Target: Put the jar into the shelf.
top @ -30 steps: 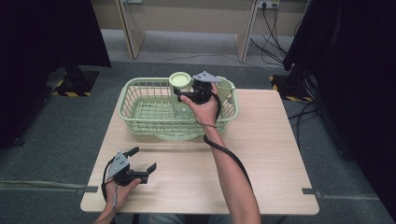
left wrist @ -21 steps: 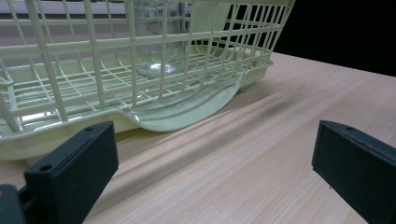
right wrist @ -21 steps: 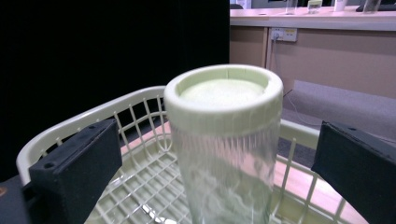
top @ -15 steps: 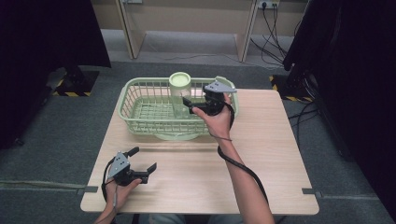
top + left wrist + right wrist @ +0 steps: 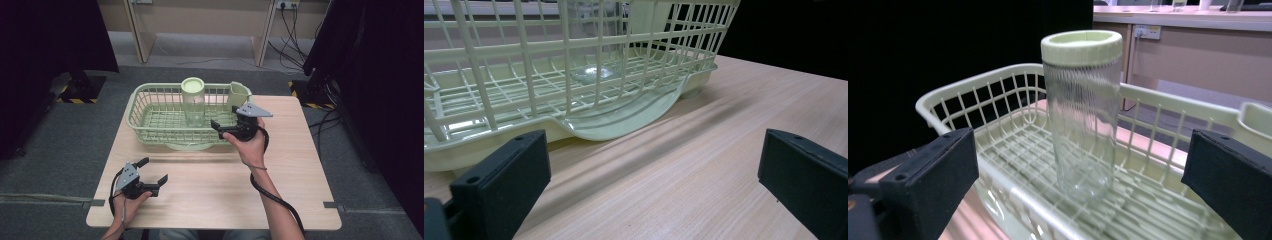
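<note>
**Jar set down, right gripper drawn back**

Pulled away from the glass jar (image 5: 193, 101) since a second ago, when the right gripper (image 5: 222, 126) sat against it at the basket's far rim; now off the jar, just over the near right rim of the green dish basket (image 5: 150, 131). Jaws spread wide, holding nothing, jar framed between them in the right gripper view (image 5: 1081, 112). Jar upright inside the basket toward its far edge, pale green lid on. Left gripper (image 5: 155, 175) resting near the table's (image 5: 300, 165) near left corner, jaws likewise wide and empty, facing the basket. Placing step judged finished, release made. Next likely: clear the rim without knocking the jar.
</note>
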Demonstrator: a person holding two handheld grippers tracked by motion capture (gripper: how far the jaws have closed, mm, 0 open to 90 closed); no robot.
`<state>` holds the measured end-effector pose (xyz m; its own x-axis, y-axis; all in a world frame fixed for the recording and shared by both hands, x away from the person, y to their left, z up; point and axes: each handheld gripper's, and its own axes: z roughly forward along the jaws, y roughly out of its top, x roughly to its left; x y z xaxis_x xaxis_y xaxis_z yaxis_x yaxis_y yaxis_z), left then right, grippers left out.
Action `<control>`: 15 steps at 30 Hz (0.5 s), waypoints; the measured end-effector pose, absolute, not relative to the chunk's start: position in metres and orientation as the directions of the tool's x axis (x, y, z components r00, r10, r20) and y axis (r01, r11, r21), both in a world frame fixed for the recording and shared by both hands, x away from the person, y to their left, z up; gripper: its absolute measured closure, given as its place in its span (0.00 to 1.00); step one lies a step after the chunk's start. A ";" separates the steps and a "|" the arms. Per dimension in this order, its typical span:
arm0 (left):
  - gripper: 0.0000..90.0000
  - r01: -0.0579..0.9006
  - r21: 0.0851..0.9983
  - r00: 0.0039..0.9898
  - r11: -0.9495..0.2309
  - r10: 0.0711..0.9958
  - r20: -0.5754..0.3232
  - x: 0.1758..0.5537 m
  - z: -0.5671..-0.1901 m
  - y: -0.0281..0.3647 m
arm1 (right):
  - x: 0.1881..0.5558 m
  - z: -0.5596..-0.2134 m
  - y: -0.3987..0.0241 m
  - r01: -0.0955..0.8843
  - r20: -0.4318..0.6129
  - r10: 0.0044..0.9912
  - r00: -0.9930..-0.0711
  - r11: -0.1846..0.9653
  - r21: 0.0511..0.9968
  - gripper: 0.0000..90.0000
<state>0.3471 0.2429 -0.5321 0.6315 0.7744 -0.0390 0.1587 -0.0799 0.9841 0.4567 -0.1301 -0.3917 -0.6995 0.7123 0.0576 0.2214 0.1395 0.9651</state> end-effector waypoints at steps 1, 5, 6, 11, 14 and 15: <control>0.00 0.159 0.984 0.631 -0.080 0.774 -0.039 0.347 -0.532 0.243 | 0.457 -0.392 -0.130 0.221 0.058 0.712 -0.699 0.139 0.965 0.01; 0.00 0.159 0.984 0.630 -0.080 0.775 -0.039 0.347 -0.532 0.243 | 0.439 -0.406 -0.148 0.236 0.063 0.723 -0.688 0.141 0.961 0.01; 0.00 0.159 0.984 0.630 -0.080 0.775 -0.039 0.347 -0.532 0.243 | 0.439 -0.406 -0.148 0.236 0.063 0.723 -0.688 0.141 0.961 0.01; 0.00 0.156 0.984 0.630 -0.081 0.776 -0.036 0.347 -0.532 0.242 | 0.424 -0.423 -0.168 0.258 0.065 0.742 -0.667 0.148 0.955 0.01; 0.00 0.157 0.984 0.630 -0.082 0.776 -0.036 0.347 -0.532 0.242 | 0.417 -0.430 -0.179 0.269 0.071 0.753 -0.655 0.144 0.952 0.01; 0.00 0.157 0.984 0.630 -0.082 0.776 -0.036 0.347 -0.532 0.242 | 0.410 -0.436 -0.189 0.281 0.076 0.761 -0.645 0.143 0.949 0.01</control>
